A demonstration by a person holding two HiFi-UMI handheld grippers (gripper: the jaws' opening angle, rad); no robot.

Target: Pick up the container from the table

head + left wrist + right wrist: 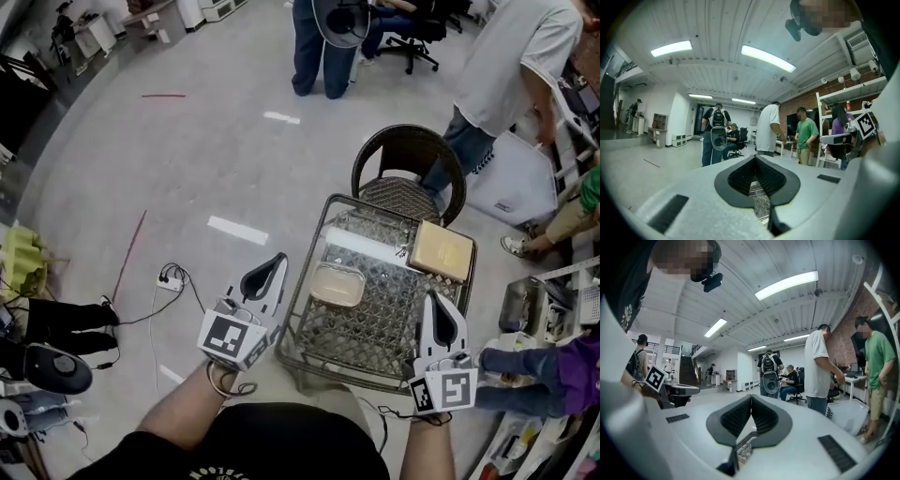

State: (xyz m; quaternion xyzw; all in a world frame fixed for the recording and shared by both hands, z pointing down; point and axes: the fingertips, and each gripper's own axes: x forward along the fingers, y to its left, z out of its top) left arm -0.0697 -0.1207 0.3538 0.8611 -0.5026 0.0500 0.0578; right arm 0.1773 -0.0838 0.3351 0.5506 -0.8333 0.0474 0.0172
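Note:
A shallow beige container lies on the left part of a wicker glass-topped table. My left gripper hangs shut off the table's left edge, close to the container and apart from it. At the table's front right corner my right gripper is shut too, with nothing in it. In the left gripper view the jaws meet at the tip, with a strip of table showing through the gap below. The right gripper view has its jaws closed as well, pointing level across the room.
A flat tan box lies at the table's far right corner. A dark wicker chair stands behind the table. Several people stand beyond and to the right. A power strip with cables lies on the floor at left.

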